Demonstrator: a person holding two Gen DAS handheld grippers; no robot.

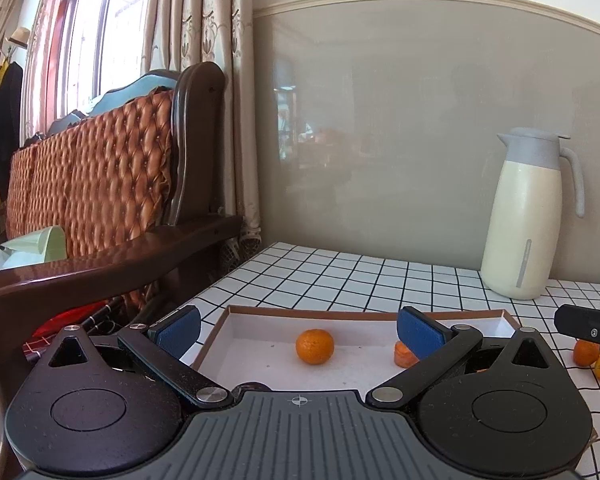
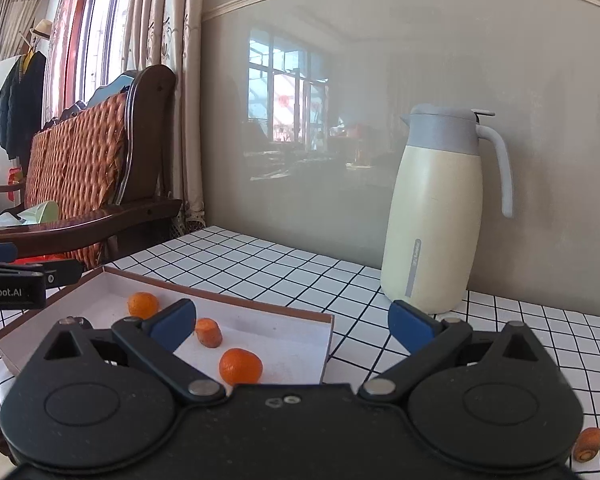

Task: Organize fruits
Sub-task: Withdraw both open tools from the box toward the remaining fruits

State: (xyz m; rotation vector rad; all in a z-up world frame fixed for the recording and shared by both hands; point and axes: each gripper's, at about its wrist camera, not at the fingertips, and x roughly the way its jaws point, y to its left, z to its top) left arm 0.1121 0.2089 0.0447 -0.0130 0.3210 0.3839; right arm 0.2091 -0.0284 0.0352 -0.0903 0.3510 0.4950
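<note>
A shallow brown-rimmed box (image 1: 260,344) with a white floor lies on the checked tablecloth. My left gripper (image 1: 300,334) hangs open over it. Between its pads a mandarin (image 1: 315,346) rests on the box floor, untouched. A carrot piece (image 1: 404,354) peeks out behind the right pad. In the right wrist view the box (image 2: 284,352) holds a far mandarin (image 2: 143,305), the carrot piece (image 2: 209,332) and a near mandarin (image 2: 240,366). My right gripper (image 2: 294,324) is open and empty above the box's right end. Another carrot piece (image 2: 588,444) lies on the cloth at lower right.
A cream jug with a grey lid (image 1: 520,216) (image 2: 432,216) stands at the back right by the wall. A wooden bench with a quilted orange cushion (image 1: 100,168) adjoins the table's left side. Another mandarin (image 1: 586,352) lies on the cloth right of the box.
</note>
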